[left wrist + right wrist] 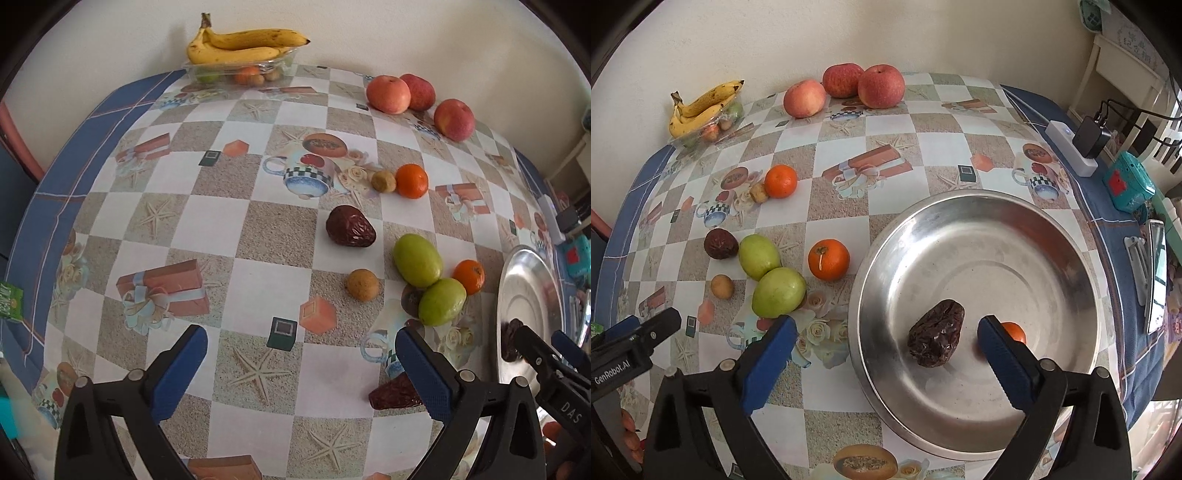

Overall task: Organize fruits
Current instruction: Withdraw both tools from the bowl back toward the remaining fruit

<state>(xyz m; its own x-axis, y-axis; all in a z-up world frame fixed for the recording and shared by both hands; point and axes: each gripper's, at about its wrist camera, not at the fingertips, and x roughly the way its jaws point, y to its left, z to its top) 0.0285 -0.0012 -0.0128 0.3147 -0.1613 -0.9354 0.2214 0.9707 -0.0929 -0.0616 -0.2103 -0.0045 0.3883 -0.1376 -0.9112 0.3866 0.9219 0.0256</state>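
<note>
My right tool [886, 350] hangs spread over the steel plate [1052, 236], where one date [936, 338] and a small orange [1014, 331] already lie. My left tool [301, 373] waits spread over the worktop [258, 229], empty. I judge sorting barely begun: next, close on the near date [393, 395] beside the left tool.

Bare cloth [236, 229] left of the date [351, 226]; clustered green fruits [417, 260] right.

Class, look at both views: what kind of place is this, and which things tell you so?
Probably a home dining table: a patterned tablecloth, loose apples and bananas, and a power strip with a charger by the wall.
</note>
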